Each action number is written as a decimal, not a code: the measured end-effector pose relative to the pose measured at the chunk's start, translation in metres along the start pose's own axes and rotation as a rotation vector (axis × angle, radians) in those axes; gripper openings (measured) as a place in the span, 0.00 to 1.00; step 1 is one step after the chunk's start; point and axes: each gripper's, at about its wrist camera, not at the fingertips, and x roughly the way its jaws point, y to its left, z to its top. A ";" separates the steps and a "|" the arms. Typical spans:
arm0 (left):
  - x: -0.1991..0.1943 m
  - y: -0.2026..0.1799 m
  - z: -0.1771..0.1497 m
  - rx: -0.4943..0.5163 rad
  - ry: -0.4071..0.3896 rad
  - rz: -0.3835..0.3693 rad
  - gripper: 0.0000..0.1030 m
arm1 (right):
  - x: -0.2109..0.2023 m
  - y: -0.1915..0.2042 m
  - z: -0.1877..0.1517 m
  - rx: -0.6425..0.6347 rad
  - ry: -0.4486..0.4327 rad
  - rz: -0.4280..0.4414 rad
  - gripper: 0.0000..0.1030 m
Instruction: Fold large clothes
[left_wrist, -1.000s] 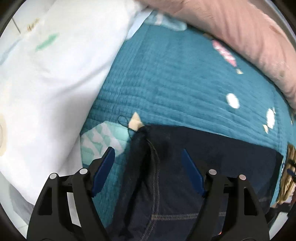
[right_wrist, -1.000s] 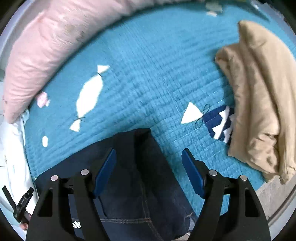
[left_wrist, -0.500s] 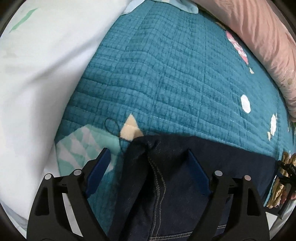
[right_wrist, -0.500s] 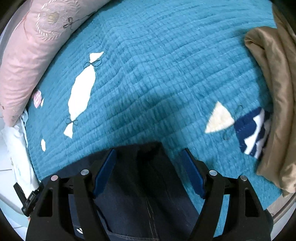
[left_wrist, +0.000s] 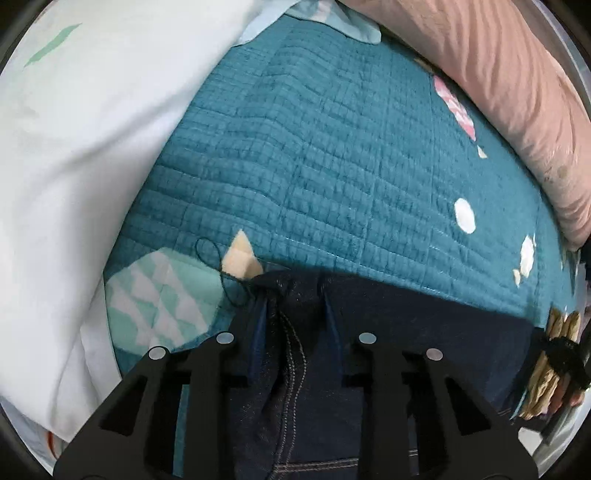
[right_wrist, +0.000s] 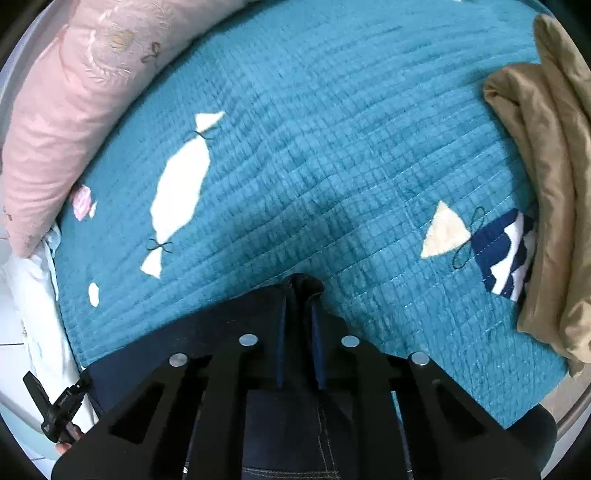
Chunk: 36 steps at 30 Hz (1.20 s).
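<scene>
Dark denim garment (left_wrist: 406, 332) lay flat on the teal quilted bedcover (left_wrist: 351, 166), occupying the lower part of both wrist views; its far edge ran roughly left to right across each frame, so the long axis of that edge lay crosswise to the tongs

Left tongs (left_wrist: 295, 314): jaws were closing, with a bunched corner of the denim and its stitched seam between the blue pads; cloth looked pinched, pads pressing on it; this corner sat at lower centre of the left view, beside a cream patch (left_wrist: 240, 260) on the quilt

Right tongs (right_wrist: 298, 314): jaws were closing, nearly together, on a raised fold of the opposite corner, lower centre of the right view

Each hand held its own end of the same edge, neither nearer; judged: the coming fold turns on carrying this edge evenly, both corners level

Surroundings: white pillow (left_wrist: 74, 166) at left, pink bolster (right_wrist: 66, 110) at upper left, tan garment (right_wrist: 546, 184) at right edge, well apart from the denim
</scene>
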 end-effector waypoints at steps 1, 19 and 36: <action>-0.004 0.001 -0.003 0.006 -0.008 0.002 0.26 | -0.004 0.001 -0.002 0.005 -0.016 0.005 0.09; -0.066 -0.018 -0.004 0.025 -0.093 -0.054 0.26 | -0.108 0.010 0.022 -0.049 -0.157 0.096 0.01; -0.052 -0.010 -0.002 0.032 -0.079 -0.046 0.26 | 0.014 -0.024 0.018 0.159 0.083 0.108 0.36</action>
